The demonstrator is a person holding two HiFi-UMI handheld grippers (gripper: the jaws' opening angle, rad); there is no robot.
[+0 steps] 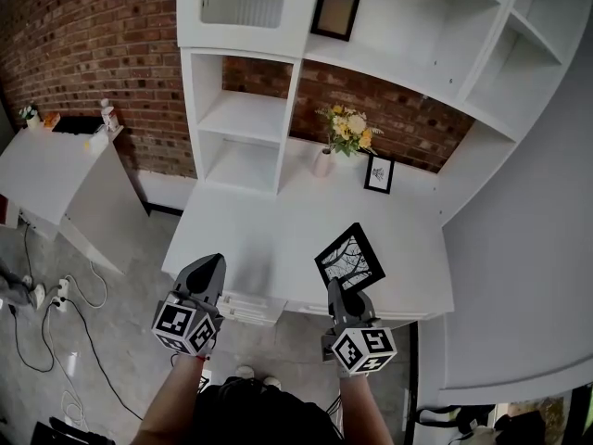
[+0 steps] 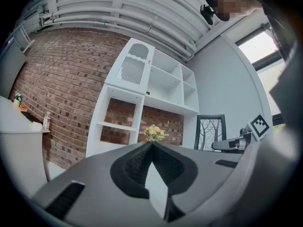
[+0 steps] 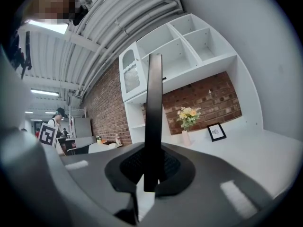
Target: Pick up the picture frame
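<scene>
One black picture frame (image 1: 349,257), printed with bare branches, hangs over the front of the white table (image 1: 269,221). It is tilted onto a corner and, as far as I can judge, is clear of the surface. The right claw (image 1: 335,290) is clamped on its lower edge, and in the right gripper view the frame stands edge-on between the pads as a thin dark strip. The left claw (image 1: 211,265) hovers off to the side with its jaws together on nothing.

It looks light, stiff and slim. The smooth moulding could slip or swing round a single pinch point. If the front is glazed, it would not forgive a knock. The rim is the place to hold it, never the face, and a bite deeper along the edge would steady it.

From the head view the claw body hides how far the pads reach up the edge. No view shows the back of the frame or any stand. Whether glass covers the print I cannot tell.
</scene>
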